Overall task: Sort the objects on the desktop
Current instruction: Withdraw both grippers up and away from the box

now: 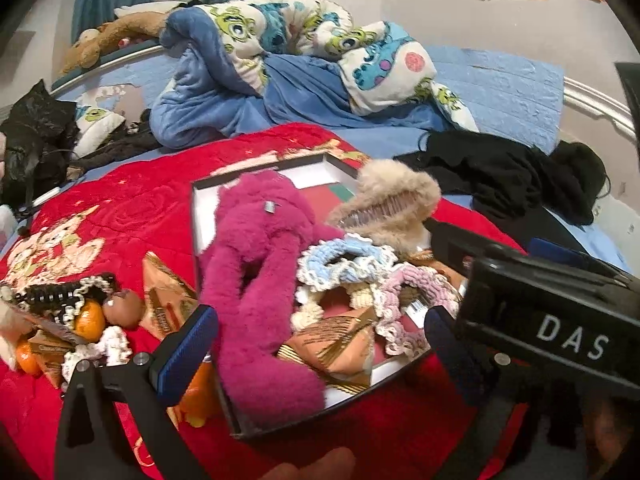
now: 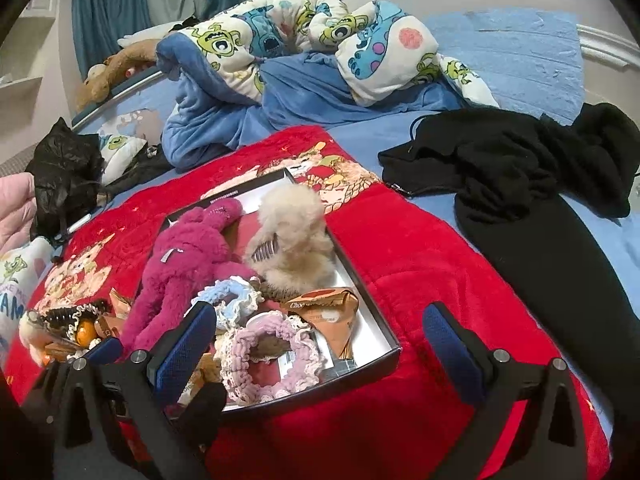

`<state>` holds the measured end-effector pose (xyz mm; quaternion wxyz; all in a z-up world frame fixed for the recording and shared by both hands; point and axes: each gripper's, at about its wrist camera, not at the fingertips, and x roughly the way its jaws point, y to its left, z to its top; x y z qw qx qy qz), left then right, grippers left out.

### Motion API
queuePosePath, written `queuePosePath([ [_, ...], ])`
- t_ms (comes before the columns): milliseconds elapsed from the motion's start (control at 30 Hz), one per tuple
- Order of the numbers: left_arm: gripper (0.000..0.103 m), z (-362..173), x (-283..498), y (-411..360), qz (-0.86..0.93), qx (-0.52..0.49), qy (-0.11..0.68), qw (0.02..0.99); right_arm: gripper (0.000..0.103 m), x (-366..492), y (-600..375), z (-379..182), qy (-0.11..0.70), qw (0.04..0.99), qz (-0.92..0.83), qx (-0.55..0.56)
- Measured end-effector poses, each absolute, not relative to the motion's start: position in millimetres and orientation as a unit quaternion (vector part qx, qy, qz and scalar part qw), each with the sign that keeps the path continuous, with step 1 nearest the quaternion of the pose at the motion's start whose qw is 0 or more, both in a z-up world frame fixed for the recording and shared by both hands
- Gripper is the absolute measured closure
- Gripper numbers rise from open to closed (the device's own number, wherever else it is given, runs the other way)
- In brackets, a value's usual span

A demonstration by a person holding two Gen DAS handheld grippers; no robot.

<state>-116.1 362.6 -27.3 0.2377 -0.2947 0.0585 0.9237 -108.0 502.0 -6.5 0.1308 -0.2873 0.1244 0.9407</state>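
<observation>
A shallow black box (image 1: 280,426) with a white lining (image 2: 372,328) lies on a red quilt. In it are a magenta plush toy (image 1: 256,264) (image 2: 180,256), a beige fluffy hair claw (image 1: 392,204) (image 2: 292,240), a blue scrunchie (image 1: 340,256) (image 2: 230,298), a pink scrunchie (image 2: 272,356) and orange snack packets (image 1: 336,352) (image 2: 332,308). My left gripper (image 1: 320,344) is open and empty over the box's near edge. My right gripper (image 2: 320,340) is open and empty above the box's near right corner. Part of the right gripper's body, marked DAS (image 1: 560,320), shows in the left wrist view.
A pile left of the box holds a black-and-white hair claw (image 1: 64,292), tangerines (image 1: 88,320), a brown nut-like item (image 1: 124,308) and snack packets (image 1: 164,296). Black clothes (image 2: 520,184) lie to the right. A blue cartoon blanket (image 2: 280,60) lies behind, a black bag (image 2: 64,172) at left.
</observation>
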Motion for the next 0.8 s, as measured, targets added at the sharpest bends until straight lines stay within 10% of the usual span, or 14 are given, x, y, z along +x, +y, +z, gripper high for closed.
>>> queuePosePath([
  [800,0.0,17,-9,151,0.974,-0.204,0.048,0.089,0.0,6,356,41,0.049,0.111,0.979,-0.164],
])
